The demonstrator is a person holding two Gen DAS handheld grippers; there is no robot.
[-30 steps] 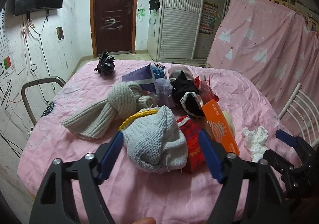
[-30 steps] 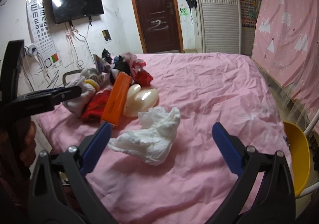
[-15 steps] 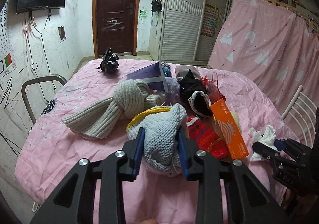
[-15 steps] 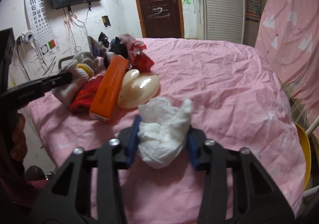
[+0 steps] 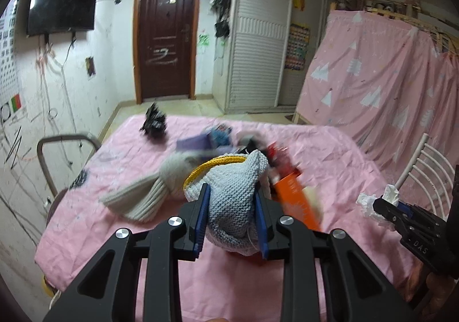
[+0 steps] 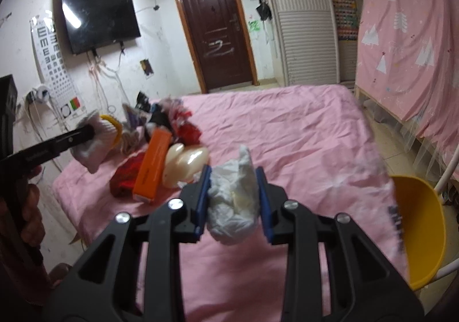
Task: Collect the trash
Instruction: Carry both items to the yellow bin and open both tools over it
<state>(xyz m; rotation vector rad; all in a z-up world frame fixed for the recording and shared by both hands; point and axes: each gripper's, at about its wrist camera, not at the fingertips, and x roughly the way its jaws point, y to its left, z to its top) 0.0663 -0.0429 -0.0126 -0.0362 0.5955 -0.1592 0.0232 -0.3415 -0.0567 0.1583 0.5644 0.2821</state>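
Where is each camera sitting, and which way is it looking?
Left wrist: on the left gripper, looking across the pink bed toward the door; its fingers pinch the grey knit hat.
Right wrist: on the right gripper, facing the same door; its fingers pinch the white tissue, with a hand at the left edge.
Shared: bed, door, TV, orange box, and each other's gripper.

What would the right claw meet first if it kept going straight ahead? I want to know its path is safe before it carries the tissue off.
The right claw, shut on the white tissue wad, points over bare pink bedsheet. Nothing lies ahead but the sheet; the orange box sits left. Depth is unclear.
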